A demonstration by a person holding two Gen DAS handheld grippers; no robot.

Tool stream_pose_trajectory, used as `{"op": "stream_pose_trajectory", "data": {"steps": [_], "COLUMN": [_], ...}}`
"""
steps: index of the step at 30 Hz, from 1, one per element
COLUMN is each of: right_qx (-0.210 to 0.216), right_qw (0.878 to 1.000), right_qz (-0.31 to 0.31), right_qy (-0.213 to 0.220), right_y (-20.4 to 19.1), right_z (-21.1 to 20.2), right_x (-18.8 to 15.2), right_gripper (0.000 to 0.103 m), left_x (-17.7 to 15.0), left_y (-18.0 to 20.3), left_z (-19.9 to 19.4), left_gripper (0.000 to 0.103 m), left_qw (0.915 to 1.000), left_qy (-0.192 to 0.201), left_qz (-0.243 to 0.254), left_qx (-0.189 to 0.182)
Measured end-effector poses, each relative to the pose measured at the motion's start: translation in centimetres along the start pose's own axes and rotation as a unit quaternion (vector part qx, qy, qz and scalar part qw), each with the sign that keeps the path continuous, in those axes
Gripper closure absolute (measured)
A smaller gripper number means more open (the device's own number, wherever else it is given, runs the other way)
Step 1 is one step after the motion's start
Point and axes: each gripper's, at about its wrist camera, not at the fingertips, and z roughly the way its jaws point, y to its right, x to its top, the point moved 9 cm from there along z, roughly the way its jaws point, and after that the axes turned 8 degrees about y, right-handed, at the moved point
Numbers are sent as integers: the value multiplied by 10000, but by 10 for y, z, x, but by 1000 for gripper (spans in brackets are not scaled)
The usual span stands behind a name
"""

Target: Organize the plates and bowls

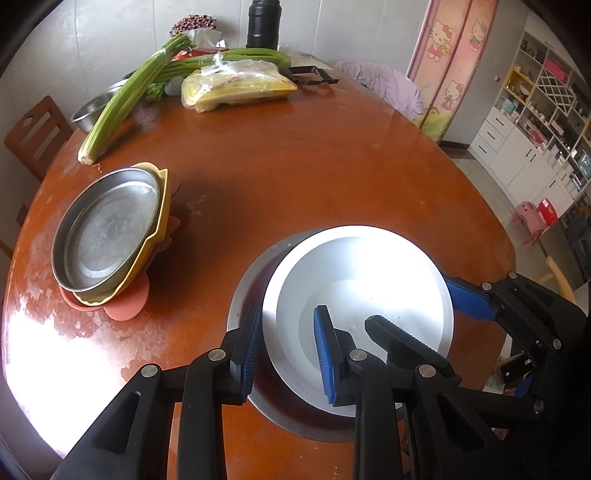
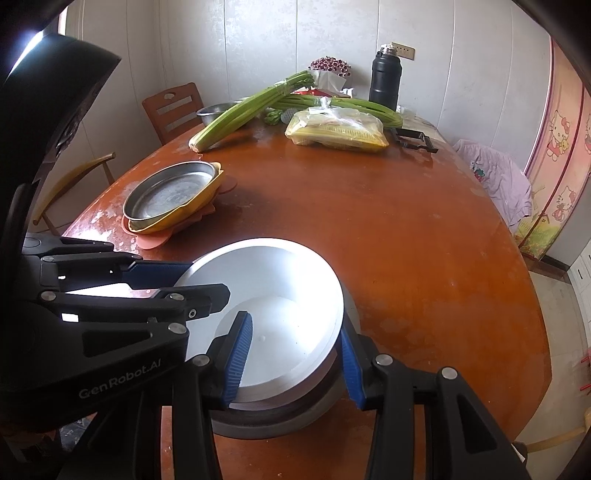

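Note:
A shiny pale metal bowl (image 1: 369, 280) sits inside a wider grey metal bowl (image 1: 240, 295) on the brown table, near its front edge. My left gripper (image 1: 288, 308) is shut on the bowl's left rim, one blue pad outside the wall and one inside. My right gripper (image 2: 295, 323) is shut on the right rim of the same bowl (image 2: 280, 280) in the same way. Each gripper also shows in the other view: the right gripper (image 1: 408, 301) and the left gripper (image 2: 207, 278). To the left stands a stack: a steel pan (image 1: 107, 229) in a yellow dish (image 1: 162, 206) on a salmon plate (image 1: 129, 306).
At the far end of the table (image 1: 295, 166) lie celery stalks (image 1: 122, 99), a bagged corn pack (image 1: 240, 88), a black flask (image 1: 264, 26), a steel bowl (image 1: 88, 110) and a black clamp tool (image 1: 310, 75). A wooden chair (image 1: 33, 136) stands to the left, shelving (image 1: 535, 122) to the right.

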Motion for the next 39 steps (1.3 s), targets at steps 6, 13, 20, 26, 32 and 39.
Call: {"op": "stream_pose_trajectory", "data": {"steps": [6,13,20,26,32,39], "right_qx": [-9,-28,-82,-77,-92,-114], "right_qw": [9999,9999,9998,9998,9997,9995], "right_qz": [-14,-10,-8,-12,-19,-3], "right_qy": [99,153,173,194,246,290], "right_y": [1,3,6,6,5,6], "right_z": [-4,-7,-9,-10,-13,-17], "right_x": [2,3,4,5,7,9], "right_gripper": [57,57,57,57,57,57], "left_x": [3,4,5,4,7,8], "left_y": [1,1,-1,-2,-2,-4], "left_z": [-5,-8,-12,-14,-18,-23], "left_gripper": [73,73,73,73,73,73], "left_qw": [9999,9999,9998,9997,9995,9993], "left_qy": [103,155,215,246,316,385], "left_qz": [30,18,1,-4,-3,-19], "left_qx": [28,9,-5,0,-14,-37]}}
